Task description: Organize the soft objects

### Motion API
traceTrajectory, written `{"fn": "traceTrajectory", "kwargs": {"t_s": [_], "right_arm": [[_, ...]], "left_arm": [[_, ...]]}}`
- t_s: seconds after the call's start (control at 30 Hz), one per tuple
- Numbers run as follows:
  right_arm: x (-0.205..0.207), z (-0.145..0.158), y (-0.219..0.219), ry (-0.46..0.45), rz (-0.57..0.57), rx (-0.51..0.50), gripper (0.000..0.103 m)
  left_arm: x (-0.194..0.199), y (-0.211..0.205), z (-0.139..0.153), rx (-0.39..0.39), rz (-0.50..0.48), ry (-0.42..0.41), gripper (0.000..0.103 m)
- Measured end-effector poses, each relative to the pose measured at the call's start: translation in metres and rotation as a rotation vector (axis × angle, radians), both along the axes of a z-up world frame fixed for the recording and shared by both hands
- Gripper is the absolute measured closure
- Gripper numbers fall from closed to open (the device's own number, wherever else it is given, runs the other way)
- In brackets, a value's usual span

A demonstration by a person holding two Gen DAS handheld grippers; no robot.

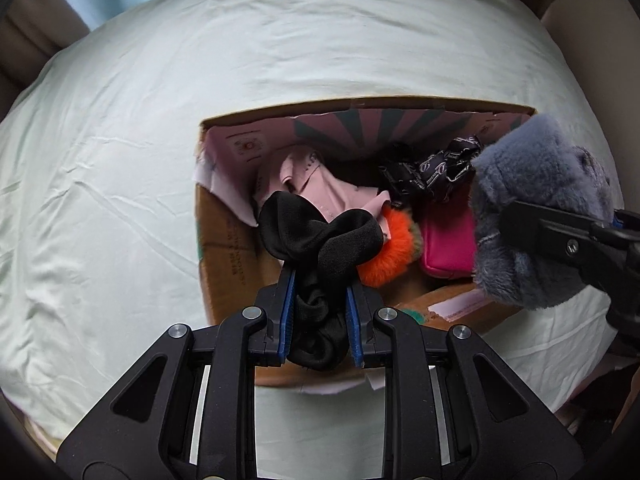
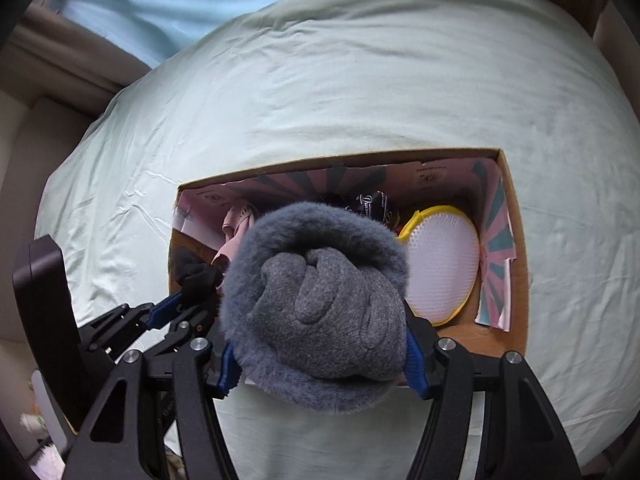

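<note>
An open cardboard box [image 1: 224, 248] lies on a pale green bed sheet [image 1: 120, 160]. My left gripper [image 1: 320, 292] is shut on a black cloth [image 1: 316, 236] and holds it over the box's near left part. My right gripper [image 2: 320, 360] is shut on a grey furry glove [image 2: 320, 300] over the box's near edge [image 2: 516, 280]; the glove also shows at the right of the left wrist view [image 1: 536, 208]. In the box lie a pink cloth [image 1: 320, 188], an orange pompom [image 1: 392, 256], a magenta pouch [image 1: 448, 244], a black printed ribbon [image 1: 432, 168] and a yellow-rimmed white mesh pad [image 2: 440, 264].
The sheet [image 2: 360, 80] spreads around the box on all sides. A light blue cloth [image 2: 180, 0] lies at the far end of the bed. Brown upholstery [image 1: 36, 20] edges the bed at far left. The left gripper [image 2: 180, 308] shows at the left of the right wrist view.
</note>
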State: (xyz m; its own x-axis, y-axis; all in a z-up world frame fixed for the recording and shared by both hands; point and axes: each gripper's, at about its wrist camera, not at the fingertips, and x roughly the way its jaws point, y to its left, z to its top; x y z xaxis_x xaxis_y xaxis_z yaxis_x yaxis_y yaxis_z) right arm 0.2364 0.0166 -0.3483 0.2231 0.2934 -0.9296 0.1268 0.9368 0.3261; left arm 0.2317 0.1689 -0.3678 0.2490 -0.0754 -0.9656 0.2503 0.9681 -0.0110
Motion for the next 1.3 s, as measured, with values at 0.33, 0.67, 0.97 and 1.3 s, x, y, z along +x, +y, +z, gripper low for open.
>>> {"fn": "traceTrajectory", "kwargs": {"t_s": [0.33, 0.67, 0.97, 1.3], "right_arm": [[0.013, -0.004, -0.014, 0.011, -0.064, 0.019, 0.002], [0.005, -0.003, -0.032, 0.005, -0.097, 0.025, 0.001], [-0.005, 0.031, -0.035, -0.049, -0.029, 0.036, 0.001], [-0.045, 0.135, -0.076, -0.222, 0.080, -0.010, 0.001]], "left_arm": [[0.008, -0.013, -0.008, 0.044, -0.110, -0.056, 0.001], [-0.001, -0.001, -0.004, 0.061, -0.095, -0.027, 0.000], [-0.011, 0.003, 0.031, 0.078, -0.028, -0.055, 0.000], [-0.047, -0.013, 0.130, 0.038, 0.090, -0.160, 0.000]]}}
